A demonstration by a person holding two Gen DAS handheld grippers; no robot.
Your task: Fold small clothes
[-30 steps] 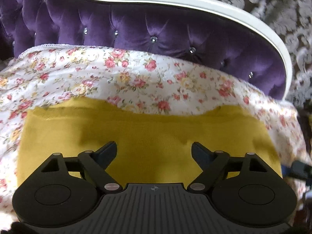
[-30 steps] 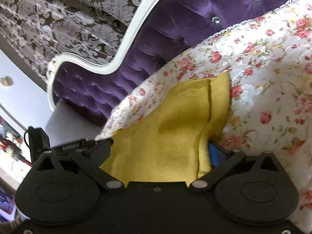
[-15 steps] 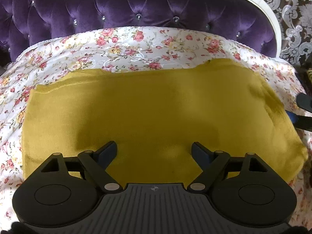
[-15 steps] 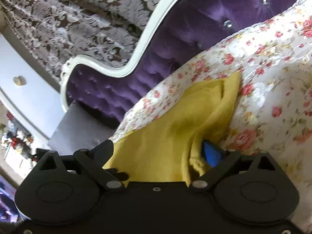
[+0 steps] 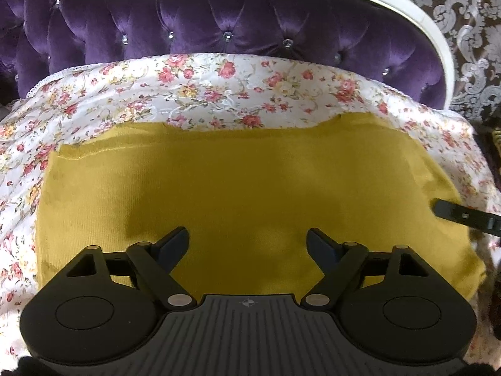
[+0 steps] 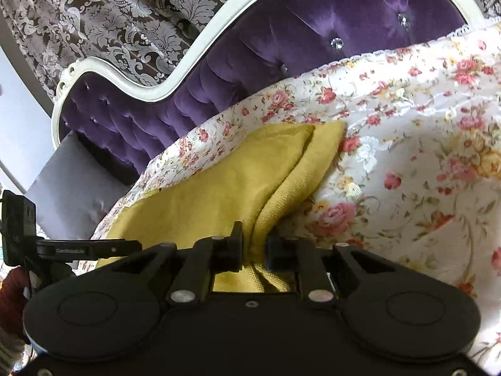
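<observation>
A mustard-yellow knit garment (image 5: 244, 181) lies spread flat on a floral bedspread (image 5: 219, 91). My left gripper (image 5: 247, 244) is open and hovers over the garment's near middle, holding nothing. My right gripper (image 6: 253, 249) is shut on the garment's (image 6: 219, 185) folded edge at its right side. A layered fold runs away from the jaws there. One finger of the right gripper (image 5: 463, 216) shows at the right edge of the left wrist view, at the garment's right side.
A purple tufted headboard (image 5: 219, 28) with a white curved frame (image 5: 432, 28) stands behind the bedspread. Patterned wallpaper (image 6: 109, 15) lies beyond. The left gripper's body (image 6: 47, 247) shows at the left of the right wrist view.
My right gripper has closed on the garment's edge; it was open before. The left gripper drew back and rose, so more of the garment shows, and it stays open.
</observation>
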